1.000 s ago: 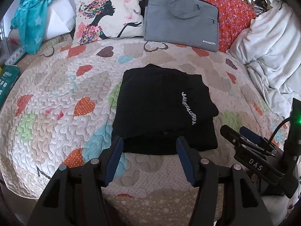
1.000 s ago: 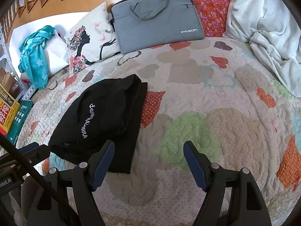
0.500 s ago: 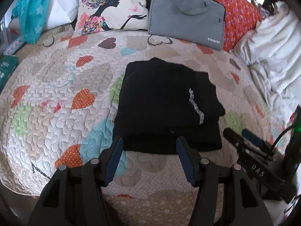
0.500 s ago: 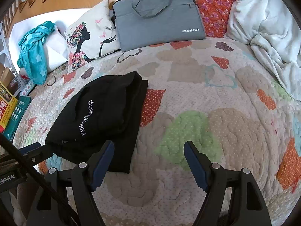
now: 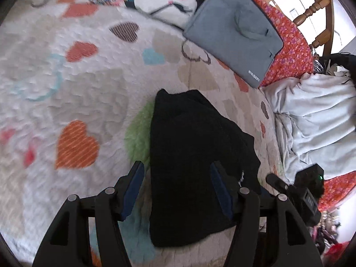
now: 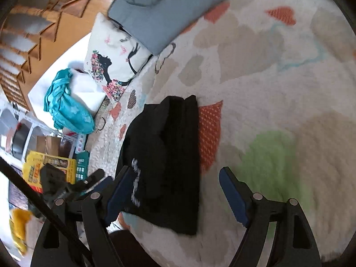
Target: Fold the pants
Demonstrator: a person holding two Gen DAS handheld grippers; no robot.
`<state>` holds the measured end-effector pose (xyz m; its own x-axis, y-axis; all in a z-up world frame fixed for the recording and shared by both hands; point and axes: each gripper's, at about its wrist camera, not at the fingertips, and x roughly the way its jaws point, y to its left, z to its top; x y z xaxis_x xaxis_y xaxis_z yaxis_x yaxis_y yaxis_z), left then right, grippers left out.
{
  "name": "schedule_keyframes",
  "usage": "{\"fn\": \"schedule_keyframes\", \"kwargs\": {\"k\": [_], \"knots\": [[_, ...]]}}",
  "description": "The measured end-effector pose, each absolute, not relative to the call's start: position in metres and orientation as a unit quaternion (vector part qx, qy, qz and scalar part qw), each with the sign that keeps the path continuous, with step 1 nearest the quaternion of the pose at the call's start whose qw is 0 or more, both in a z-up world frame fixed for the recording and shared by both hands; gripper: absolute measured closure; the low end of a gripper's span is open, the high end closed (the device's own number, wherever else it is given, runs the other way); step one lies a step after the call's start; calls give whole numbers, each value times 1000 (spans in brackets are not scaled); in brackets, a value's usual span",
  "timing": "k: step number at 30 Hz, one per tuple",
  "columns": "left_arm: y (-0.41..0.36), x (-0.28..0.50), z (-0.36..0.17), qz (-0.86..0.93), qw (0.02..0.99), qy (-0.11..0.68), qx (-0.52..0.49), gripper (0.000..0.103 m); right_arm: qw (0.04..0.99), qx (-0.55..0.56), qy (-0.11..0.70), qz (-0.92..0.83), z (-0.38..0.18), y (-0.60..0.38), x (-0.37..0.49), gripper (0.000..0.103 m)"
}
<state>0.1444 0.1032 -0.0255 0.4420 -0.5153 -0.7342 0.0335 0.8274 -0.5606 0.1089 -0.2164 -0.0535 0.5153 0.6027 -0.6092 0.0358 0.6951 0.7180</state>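
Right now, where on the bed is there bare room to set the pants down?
Bare quilt lies right of the pants, below the grey bag. More lies left of the pants, around the orange heart. The white blanket crowds the right edge.

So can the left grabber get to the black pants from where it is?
Probably yes. The left gripper hangs right over the near end of the folded black pants, its jaws opening and empty. Nothing lies between them and the cloth on the quilt.
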Motion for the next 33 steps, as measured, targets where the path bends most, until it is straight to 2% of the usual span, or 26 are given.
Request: {"fn": "schedule_keyframes", "kwargs": {"k": [4,8,12,13,14,15,16,17,18,19,26,33], "knots": [[95,167,-45,-193,796,520,-242,42,792,348,468,184,-58,-205,136,19],[87,182,-56,-220,784,520,-259,27,786,335,481,195,-65,-189,157,17],[83,188,-60,-223,776,517,-283,24,792,316,480,204,-66,-175,166,17],[82,188,-58,-224,777,517,-281,30,790,314,483,209,-64,-172,167,21],[80,185,-54,-221,780,515,-276,40,783,317,488,221,-63,-169,168,35],[80,184,-52,-223,781,514,-276,44,778,317,492,227,-62,-167,167,44],[80,182,-48,-224,782,510,-277,51,780,314,491,228,-60,-167,166,46],[81,181,-44,-225,783,508,-281,56,781,310,491,230,-57,-166,166,52],[82,180,-40,-226,783,505,-285,57,780,309,490,235,-54,-167,166,56],[83,180,-35,-229,783,500,-290,60,780,311,489,237,-51,-167,167,57],[70,211,-2,-236,794,474,-298,60,800,303,462,234,-16,-179,186,59],[49,271,-8,-211,807,479,-272,60,821,281,456,198,-2,-191,238,59]]}}
